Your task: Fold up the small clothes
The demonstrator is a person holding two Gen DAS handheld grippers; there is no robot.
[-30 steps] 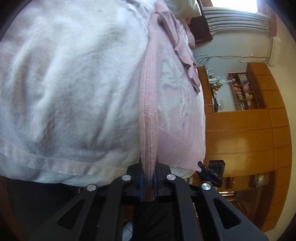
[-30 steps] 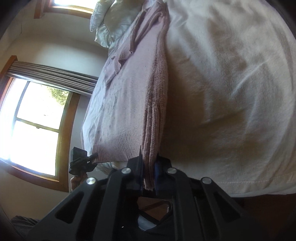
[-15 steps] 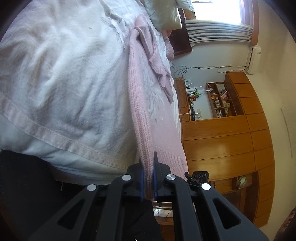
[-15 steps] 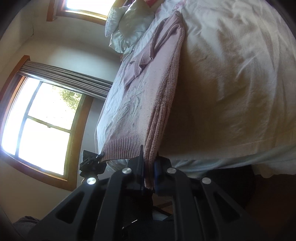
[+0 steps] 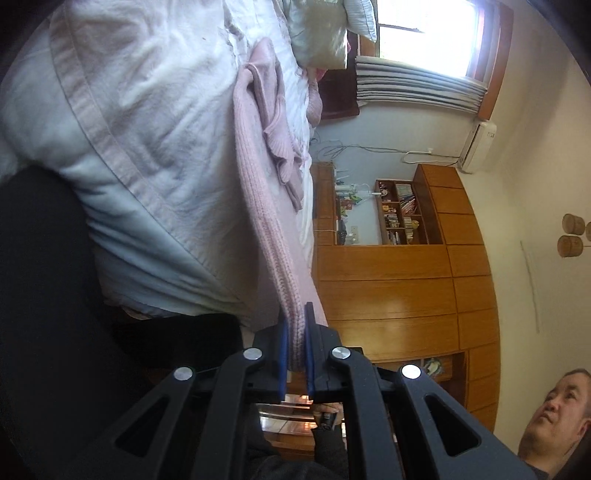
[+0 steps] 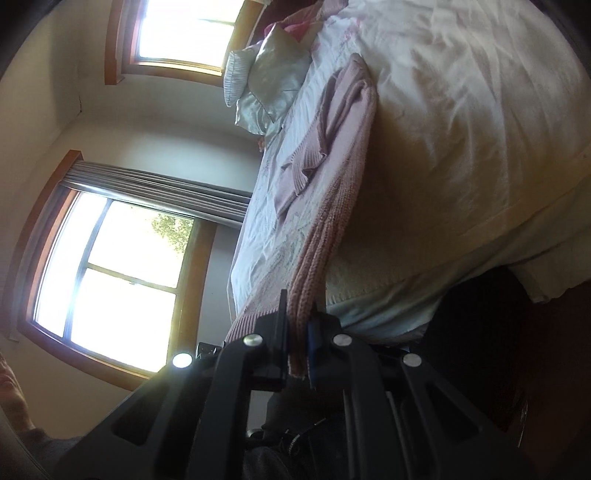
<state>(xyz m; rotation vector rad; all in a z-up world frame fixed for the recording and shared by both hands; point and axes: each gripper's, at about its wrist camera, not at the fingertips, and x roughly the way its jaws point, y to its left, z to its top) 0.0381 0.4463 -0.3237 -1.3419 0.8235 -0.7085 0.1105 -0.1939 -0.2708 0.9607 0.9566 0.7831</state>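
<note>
In the left wrist view the left gripper (image 5: 295, 325), low in the frame's centre, pinches the ribbed edge of a pink knitted sweater (image 5: 258, 177) that stretches up across the white bed (image 5: 147, 110). In the right wrist view the right gripper (image 6: 299, 314) likewise clamps the sweater (image 6: 343, 184), which runs from lower centre toward the pillows (image 6: 266, 85) at the top.

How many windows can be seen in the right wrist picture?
2. One window is at the top, beside the pillows. The other, larger window is at the left, beside the grey curtain. More may be outside the view.
</note>
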